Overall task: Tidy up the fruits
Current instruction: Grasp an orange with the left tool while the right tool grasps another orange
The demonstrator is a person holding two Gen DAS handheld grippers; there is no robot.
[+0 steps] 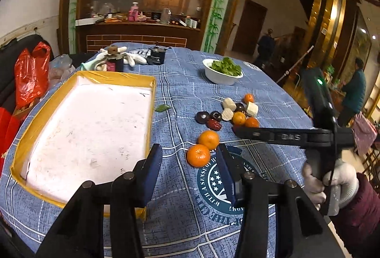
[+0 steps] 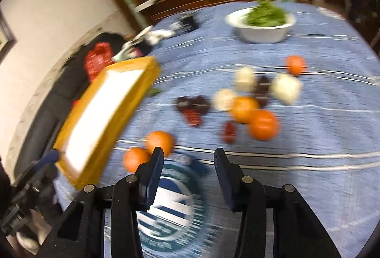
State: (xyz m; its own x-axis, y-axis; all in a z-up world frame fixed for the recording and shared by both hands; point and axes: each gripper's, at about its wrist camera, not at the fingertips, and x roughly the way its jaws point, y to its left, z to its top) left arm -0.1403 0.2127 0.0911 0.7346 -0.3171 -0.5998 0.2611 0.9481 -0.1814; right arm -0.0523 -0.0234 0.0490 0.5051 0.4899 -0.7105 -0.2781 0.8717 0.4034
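Note:
A pile of fruit lies on the blue cloth: small oranges (image 1: 239, 118), dark round fruits (image 1: 202, 117), a red date (image 1: 214, 124) and pale chunks (image 1: 251, 109). Two oranges (image 1: 198, 155) sit apart, just ahead of my left gripper (image 1: 188, 158), which is open and empty. A white tray with a yellow rim (image 1: 147, 113) lies to its left. My right gripper (image 2: 188, 158) is open and empty, short of the same pile (image 2: 262, 124); that view is blurred. It also shows in the left wrist view (image 1: 239, 131), reaching in from the right.
A white bowl of greens (image 1: 222, 77) stands at the far side of the table. White gloves and a dark jar (image 1: 115, 62) lie behind the tray. A green leaf (image 1: 163, 108) lies beside the tray. A red bag (image 1: 30, 72) hangs off the left edge.

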